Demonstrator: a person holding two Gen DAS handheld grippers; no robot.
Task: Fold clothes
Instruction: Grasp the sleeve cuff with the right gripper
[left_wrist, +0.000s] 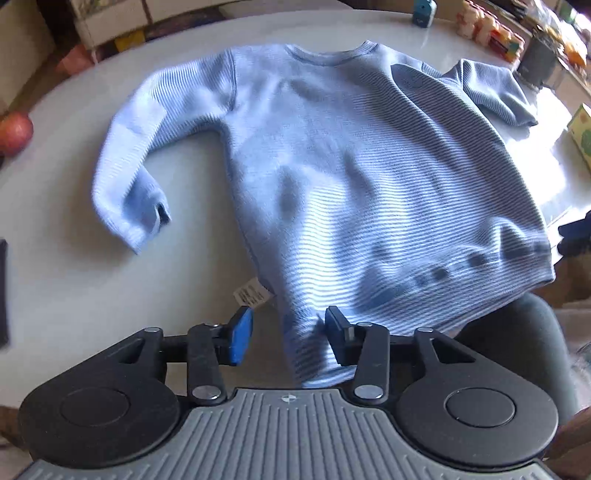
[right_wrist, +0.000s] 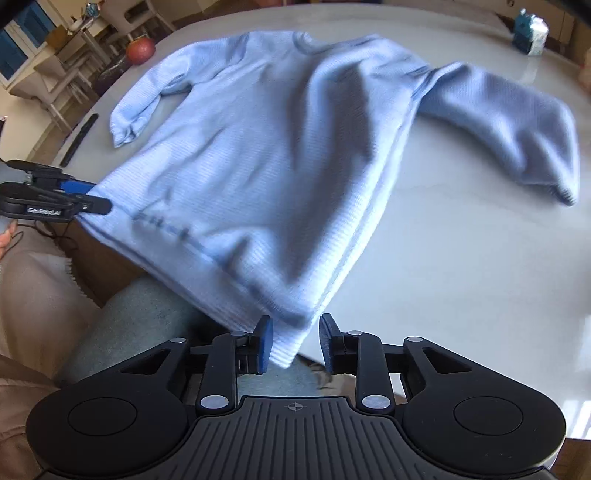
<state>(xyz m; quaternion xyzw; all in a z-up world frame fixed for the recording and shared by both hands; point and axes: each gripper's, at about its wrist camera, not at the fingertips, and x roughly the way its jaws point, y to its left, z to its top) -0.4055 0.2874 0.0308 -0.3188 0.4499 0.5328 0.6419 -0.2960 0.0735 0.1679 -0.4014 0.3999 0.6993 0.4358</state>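
A light blue ribbed sweater (left_wrist: 351, 166) (right_wrist: 240, 158) lies spread on the white table (left_wrist: 74, 277) (right_wrist: 461, 258), neck away from me and both sleeves out to the sides. Its hem hangs over the near table edge. My left gripper (left_wrist: 290, 332) stands open around the hem's left corner; the fabric rests against the right finger, and the blue left pad (left_wrist: 242, 334) is clear of it. A white tag (left_wrist: 251, 291) sticks out beside it. My right gripper (right_wrist: 295, 341) is open around the hem's right corner, with a gap at the right pad (right_wrist: 327, 343). The left gripper (right_wrist: 86, 197) also shows in the right wrist view.
A red apple (left_wrist: 14, 133) (right_wrist: 140, 50) sits at the table's left rim, near a dark flat object (right_wrist: 79, 138). A blue-white carton (right_wrist: 530, 33) stands at the back, with packages (left_wrist: 487, 29) and a green box (left_wrist: 581, 133) to the right. A person's leg (right_wrist: 140, 325) is below the hem.
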